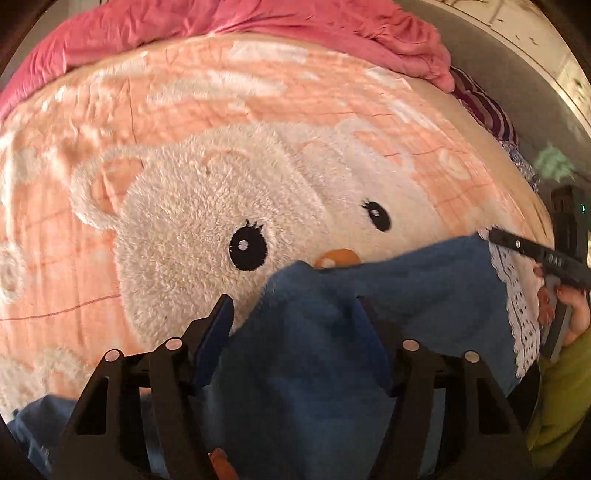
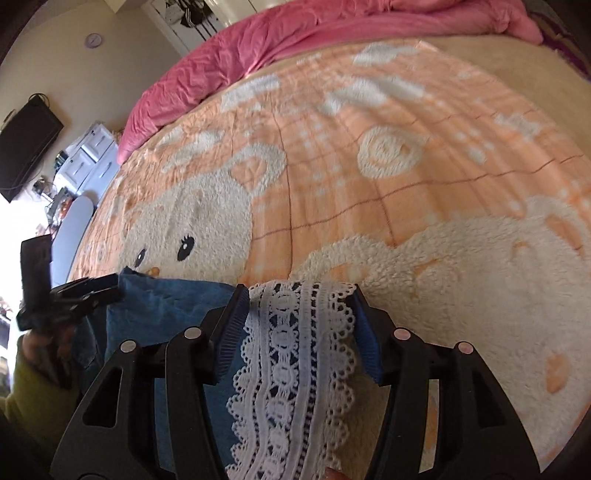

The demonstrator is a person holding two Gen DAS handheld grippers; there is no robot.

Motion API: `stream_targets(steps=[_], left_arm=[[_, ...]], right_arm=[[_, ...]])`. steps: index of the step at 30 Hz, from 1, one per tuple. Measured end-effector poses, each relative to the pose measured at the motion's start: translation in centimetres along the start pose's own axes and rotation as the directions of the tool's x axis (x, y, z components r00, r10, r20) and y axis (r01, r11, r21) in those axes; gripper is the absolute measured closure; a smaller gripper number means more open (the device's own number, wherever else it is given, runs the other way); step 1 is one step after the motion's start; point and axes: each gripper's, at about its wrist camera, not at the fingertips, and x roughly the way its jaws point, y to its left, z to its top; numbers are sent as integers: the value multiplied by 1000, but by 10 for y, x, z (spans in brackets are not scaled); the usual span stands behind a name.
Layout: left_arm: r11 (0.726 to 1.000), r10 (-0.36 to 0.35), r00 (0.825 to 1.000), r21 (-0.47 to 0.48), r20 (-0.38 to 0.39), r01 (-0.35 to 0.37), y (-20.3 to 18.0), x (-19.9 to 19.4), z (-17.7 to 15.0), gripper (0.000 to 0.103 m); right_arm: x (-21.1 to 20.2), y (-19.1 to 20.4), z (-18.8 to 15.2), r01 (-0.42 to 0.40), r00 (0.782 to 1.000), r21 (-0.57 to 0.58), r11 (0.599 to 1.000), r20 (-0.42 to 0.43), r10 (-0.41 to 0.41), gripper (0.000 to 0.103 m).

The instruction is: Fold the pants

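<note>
Blue denim pants (image 1: pixel 388 291) with a white lace hem (image 2: pixel 295 350) lie at the near edge of a peach bear-print blanket (image 1: pixel 184 118). In the left wrist view my left gripper (image 1: pixel 295 314) has its jaws wide apart, with the blue cloth bunched up between them. In the right wrist view my right gripper (image 2: pixel 299 299) also stands wide, and the lace hem passes between its fingers. Each gripper shows in the other's view, the right one at the lace edge (image 1: pixel 517 245), the left one at the denim's far corner (image 2: pixel 99 291). Whether either one pinches the cloth, I cannot tell.
A crumpled pink duvet (image 1: pixel 258 26) runs along the far side of the bed (image 2: pixel 295 37). A striped cloth (image 1: pixel 487 107) lies at the bed's right edge. Left of the bed are a wall-mounted black screen (image 2: pixel 26 147), white drawers (image 2: pixel 92 155) and a grey oval board (image 2: pixel 72 236).
</note>
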Motion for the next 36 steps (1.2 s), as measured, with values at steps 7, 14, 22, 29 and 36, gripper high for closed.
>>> stream_targets(steps=[7,14,22,29,36], left_arm=[[995,-66,998,-78,18,67,10,7,2,62],[994,-101,993,-34,68,103,-1,1,1,87],[997,37,995,67,91,-43,-17,9,-1,88],[993,68,991,89,113,-78,-17,11,-5,86],[994,41,975,88,217,-62,-23,-40,-19,85]], right_arm=[[2,5,-8,-28,1000,-50,998,7,28,76],[-24,15,-15,-26,992,-86,996,118,36,85],[-2,21,-14,160,986,-187,969,74,-148,84],[-2,16,-18,214,975,-165,963,102,-199,65],[-78,39,-49,296,933,-178,938,266,-244,56]])
